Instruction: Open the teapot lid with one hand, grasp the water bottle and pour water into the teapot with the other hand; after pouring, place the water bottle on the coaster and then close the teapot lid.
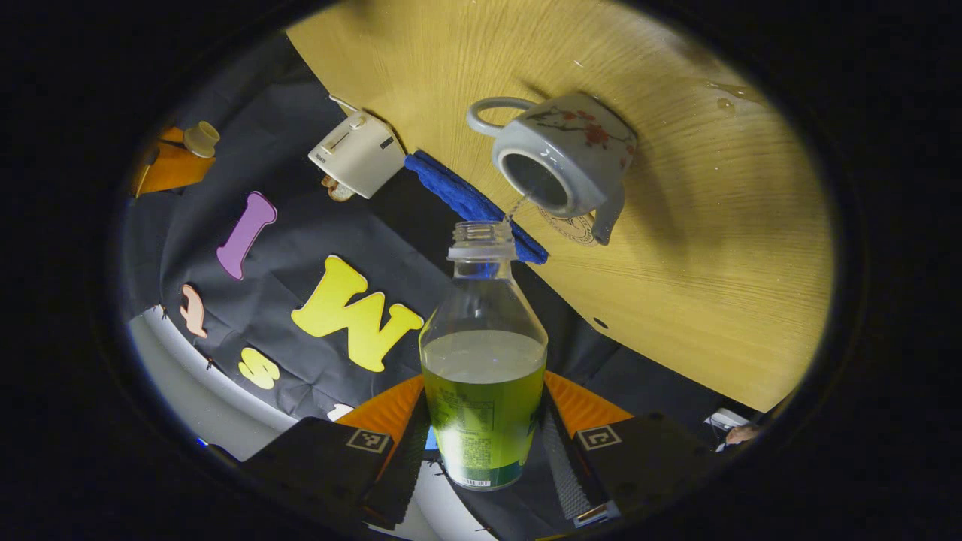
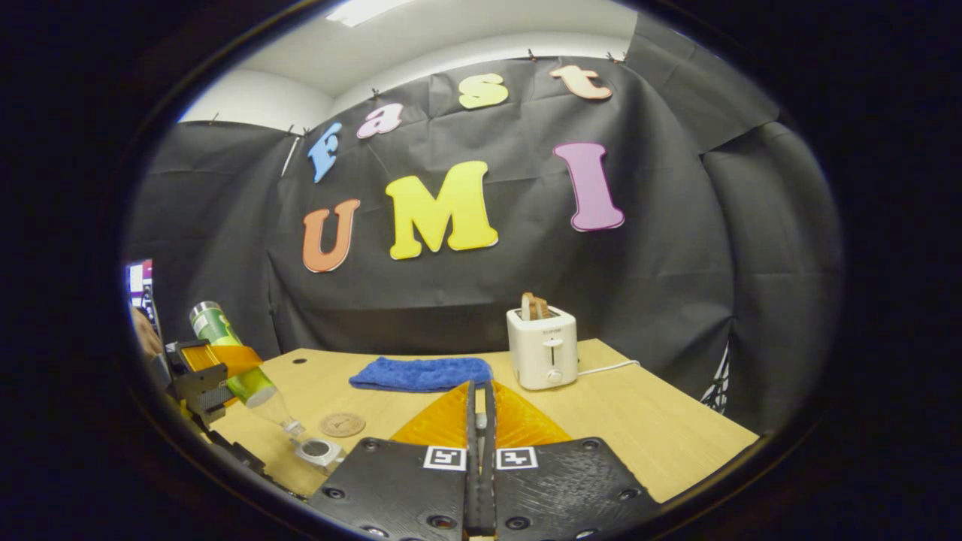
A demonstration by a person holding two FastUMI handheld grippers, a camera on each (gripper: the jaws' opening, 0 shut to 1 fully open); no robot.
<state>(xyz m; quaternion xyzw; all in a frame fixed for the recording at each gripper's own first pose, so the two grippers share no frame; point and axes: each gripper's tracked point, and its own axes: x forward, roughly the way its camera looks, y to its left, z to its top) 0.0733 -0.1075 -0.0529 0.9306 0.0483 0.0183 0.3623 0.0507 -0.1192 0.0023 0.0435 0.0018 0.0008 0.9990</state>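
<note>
Left hand-held gripper point(image 1: 485, 451) clamps both fingers on the water bottle point(image 1: 483, 376), center frame, tipped, thin stream running into the open teapot point(image 1: 564, 161) on the surface point(image 1: 714, 263). Right hand-held gripper point(image 2: 481, 421) fingers pressed together; whether they pinch the lid, can't tell. Coaster point(image 2: 342, 424) lower left.

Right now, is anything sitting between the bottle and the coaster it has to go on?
Nothing visible does. The water bottle is tilted over the teapot, and the coaster lies bare just beyond; the blue cloth sits farther back.
</note>
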